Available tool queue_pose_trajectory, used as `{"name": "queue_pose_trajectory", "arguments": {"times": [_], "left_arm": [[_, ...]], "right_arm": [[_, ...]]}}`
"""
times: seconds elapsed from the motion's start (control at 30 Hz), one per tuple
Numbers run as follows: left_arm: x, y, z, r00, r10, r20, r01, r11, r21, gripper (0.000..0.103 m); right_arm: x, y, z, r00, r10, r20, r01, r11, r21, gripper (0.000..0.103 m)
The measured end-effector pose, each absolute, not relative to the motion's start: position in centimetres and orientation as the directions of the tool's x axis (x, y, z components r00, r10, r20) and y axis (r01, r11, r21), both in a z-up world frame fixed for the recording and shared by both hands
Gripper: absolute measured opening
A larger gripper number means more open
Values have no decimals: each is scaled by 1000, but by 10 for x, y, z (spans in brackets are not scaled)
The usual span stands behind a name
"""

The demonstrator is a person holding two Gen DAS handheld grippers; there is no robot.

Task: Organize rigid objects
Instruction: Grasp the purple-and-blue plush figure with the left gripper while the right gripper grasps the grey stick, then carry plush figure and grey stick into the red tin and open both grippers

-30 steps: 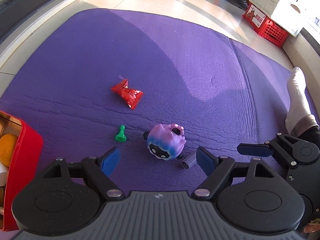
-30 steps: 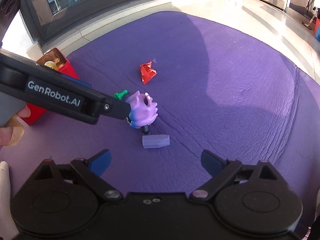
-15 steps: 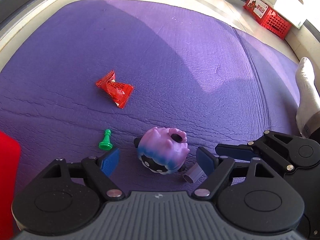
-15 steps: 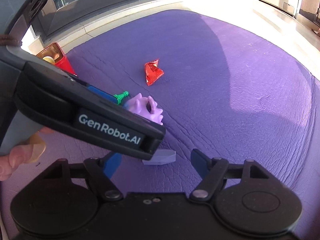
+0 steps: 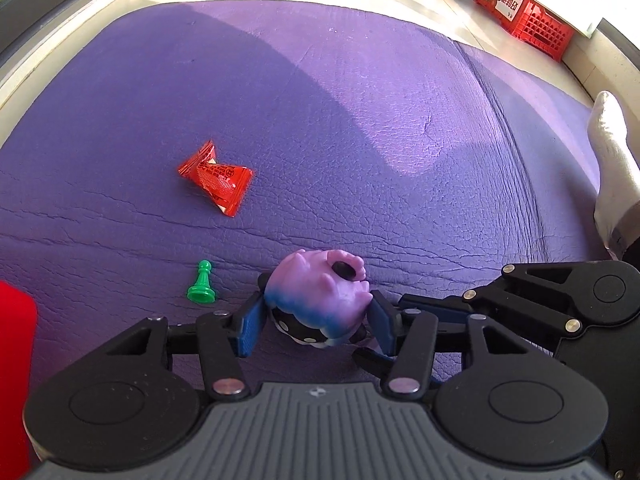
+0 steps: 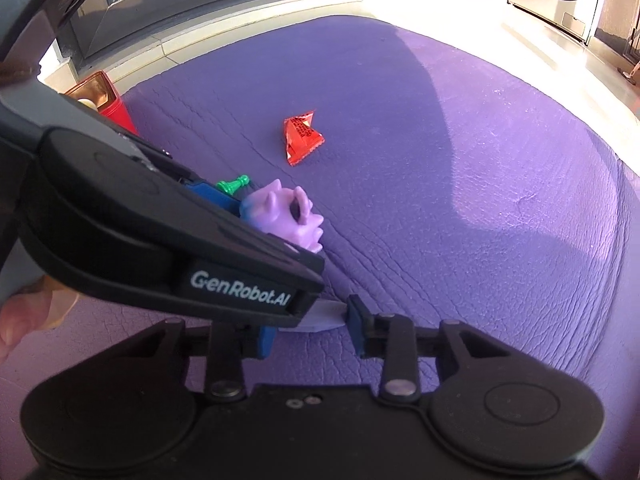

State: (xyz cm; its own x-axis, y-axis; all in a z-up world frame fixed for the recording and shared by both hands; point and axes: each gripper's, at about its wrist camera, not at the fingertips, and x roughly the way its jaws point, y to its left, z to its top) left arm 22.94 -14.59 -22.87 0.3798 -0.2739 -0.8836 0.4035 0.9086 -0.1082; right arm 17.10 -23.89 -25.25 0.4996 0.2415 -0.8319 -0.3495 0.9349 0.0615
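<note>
My left gripper (image 5: 316,320) is shut on a pink and blue spiky toy figure (image 5: 320,296), which rests on the purple mat (image 5: 360,140). The toy also shows in the right wrist view (image 6: 286,216). My right gripper (image 6: 312,322) is shut on a small pale purple block (image 6: 324,316), partly hidden behind the left gripper's body. A green pawn (image 5: 202,284) lies left of the toy. A red snack packet (image 5: 218,176) lies farther out on the mat.
A red box (image 6: 104,100) with items inside stands at the mat's left edge; its corner shows in the left wrist view (image 5: 14,360). A socked foot (image 5: 612,168) rests at the right. Red crates (image 5: 524,20) stand on the far floor.
Both grippers moved forward and closed: the left onto the pink toy, the right onto the pale purple block. They were open one second ago.
</note>
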Motion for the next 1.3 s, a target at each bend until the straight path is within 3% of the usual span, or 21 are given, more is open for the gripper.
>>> {"name": "queue_pose_trajectory", "arguments": {"times": [0.43, 1.3], "left_arm": [[223, -118, -204, 383, -247, -890, 338, 934, -113, 54], [167, 28, -83, 480, -161, -862, 160, 983, -95, 54]], "right_arm": [[157, -228, -227, 491, 224, -842, -350, 936, 46, 34], [119, -117, -100, 483, 376, -791, -510, 855, 95, 35]]}}
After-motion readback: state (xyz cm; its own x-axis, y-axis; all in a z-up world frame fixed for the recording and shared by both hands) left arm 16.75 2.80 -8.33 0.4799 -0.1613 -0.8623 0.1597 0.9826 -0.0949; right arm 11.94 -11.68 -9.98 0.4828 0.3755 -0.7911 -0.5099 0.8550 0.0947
